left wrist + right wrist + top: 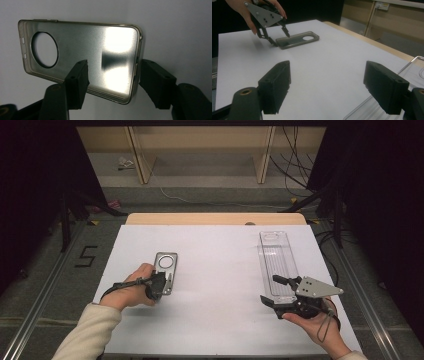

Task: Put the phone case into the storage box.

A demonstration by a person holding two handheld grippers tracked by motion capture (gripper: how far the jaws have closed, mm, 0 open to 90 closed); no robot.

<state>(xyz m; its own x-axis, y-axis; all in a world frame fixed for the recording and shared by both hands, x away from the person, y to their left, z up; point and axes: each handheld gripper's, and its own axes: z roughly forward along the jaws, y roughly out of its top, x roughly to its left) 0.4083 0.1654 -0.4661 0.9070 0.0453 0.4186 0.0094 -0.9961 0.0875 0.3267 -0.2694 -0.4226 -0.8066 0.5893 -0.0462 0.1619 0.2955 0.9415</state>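
I put my left gripper [112,75] around the phone case's [82,55] end to grab it; the jaws aren't squeezing yet.

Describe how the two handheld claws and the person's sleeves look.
Both claws are black. The left claw has two blocky black jaws with small round holes in them; a dark cable trails from it. The right claw carries a grey three-cornered plate dotted with small dark holes, and a thin cord hangs below it. The left arm wears a cream sleeve.
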